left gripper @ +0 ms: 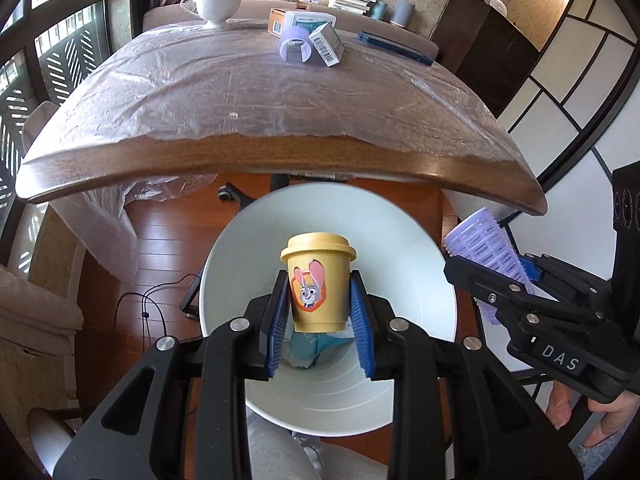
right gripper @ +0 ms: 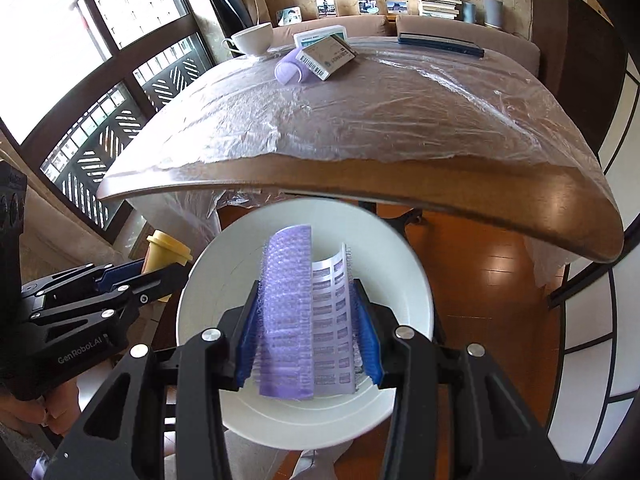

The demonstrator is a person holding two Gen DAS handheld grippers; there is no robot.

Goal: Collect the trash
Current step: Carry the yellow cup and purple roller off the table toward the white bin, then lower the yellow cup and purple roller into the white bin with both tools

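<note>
Hanging above the white trash bin (left gripper: 420, 264), the left claw (left gripper: 320, 300) is clamped on a small yellow lidded cup (left gripper: 318, 276) with a rabbit sticker. Beside it, the right claw (right gripper: 306, 316) is closed around a purple hair roller (right gripper: 308, 312), also over the bin's mouth. On the plastic-covered bench (left gripper: 240, 92) behind, another purple roller (left gripper: 295, 46), small boxes (left gripper: 327, 45) and a white teacup (left gripper: 214, 7) remain.
</note>
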